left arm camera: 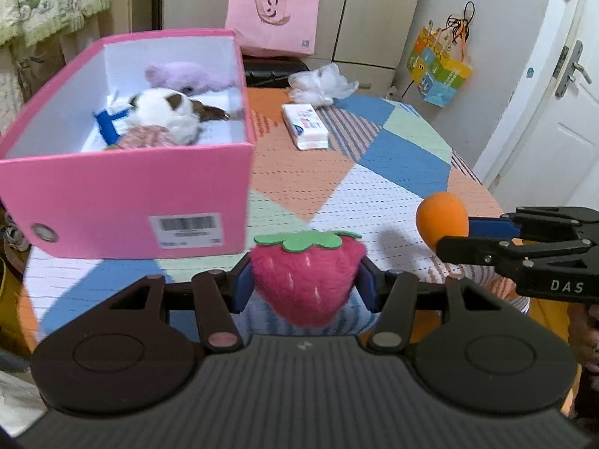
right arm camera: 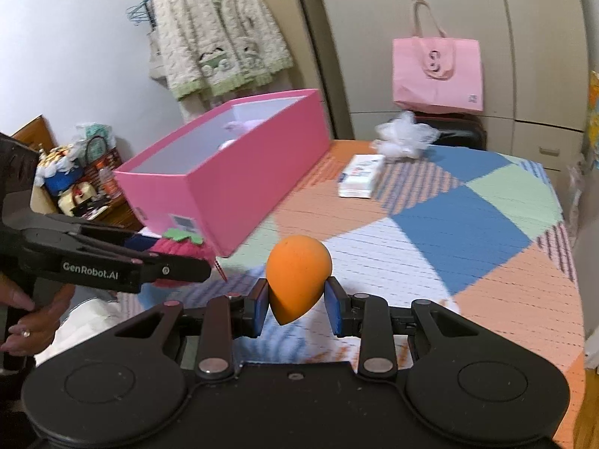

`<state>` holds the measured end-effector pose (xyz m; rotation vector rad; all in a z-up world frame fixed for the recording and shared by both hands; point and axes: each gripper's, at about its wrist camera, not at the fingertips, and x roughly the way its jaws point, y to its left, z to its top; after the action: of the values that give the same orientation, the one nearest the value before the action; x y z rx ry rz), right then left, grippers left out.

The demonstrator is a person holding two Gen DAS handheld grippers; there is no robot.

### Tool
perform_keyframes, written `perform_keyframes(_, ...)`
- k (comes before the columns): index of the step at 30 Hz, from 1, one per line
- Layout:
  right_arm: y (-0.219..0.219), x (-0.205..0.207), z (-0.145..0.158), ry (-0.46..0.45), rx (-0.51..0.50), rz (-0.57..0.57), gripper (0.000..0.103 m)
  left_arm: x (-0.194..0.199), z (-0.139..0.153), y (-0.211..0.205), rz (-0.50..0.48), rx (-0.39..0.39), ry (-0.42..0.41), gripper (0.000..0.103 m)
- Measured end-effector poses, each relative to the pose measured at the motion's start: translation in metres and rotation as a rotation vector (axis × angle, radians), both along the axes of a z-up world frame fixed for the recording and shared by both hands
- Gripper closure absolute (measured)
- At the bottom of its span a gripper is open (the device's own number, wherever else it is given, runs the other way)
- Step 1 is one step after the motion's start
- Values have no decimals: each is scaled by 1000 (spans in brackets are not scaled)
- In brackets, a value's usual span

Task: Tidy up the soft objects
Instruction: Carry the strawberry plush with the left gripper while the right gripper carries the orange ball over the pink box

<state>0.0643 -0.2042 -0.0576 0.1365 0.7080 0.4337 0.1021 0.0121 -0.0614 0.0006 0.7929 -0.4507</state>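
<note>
The left wrist view looked forward from just behind the left hand-held gripper, close above the counter, facing the pink box nearby. The right wrist view sat behind the right hand-held gripper, facing the same way from farther right. Both shared the box, the counter and the pink bag.

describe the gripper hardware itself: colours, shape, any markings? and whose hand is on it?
Both are matte black plastic. The left gripper and right gripper each have blue finger pads, linkage arms with silver and pinkish pivot caps, two round housings and a ribbed body. Side markings read "GenRobot.AI" and "DAS". No cables show. A bare hand wearing a ring grips the left one's handle.
</note>
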Motion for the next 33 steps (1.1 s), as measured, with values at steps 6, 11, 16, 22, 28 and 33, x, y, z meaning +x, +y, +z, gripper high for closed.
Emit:
perform_keyframes(6, 22, 5, 19, 4, 39, 75, 66, 1, 20, 34, -31, -21, 23, 49)
perform_keyframes(11, 43, 14, 45, -12, 32, 133, 66, 1, 39, 64, -36, 0, 1, 49)
perform_keyframes(16, 68, 29, 65, -44, 30, 174, 66, 6, 58, 88, -32, -14, -47, 49)
perform_keyframes(22, 91, 53, 81, -84, 29, 193, 66, 21, 75, 101, -26, -20, -113, 49)
perform_keyframes(28, 112, 89, 96, -129, 12, 205, 65, 51, 84, 108, -13, -43, -135, 49)
perform_keyframes(33, 124, 126, 92, -136, -4, 204, 65, 88, 79, 113, 33, -53, -115, 49)
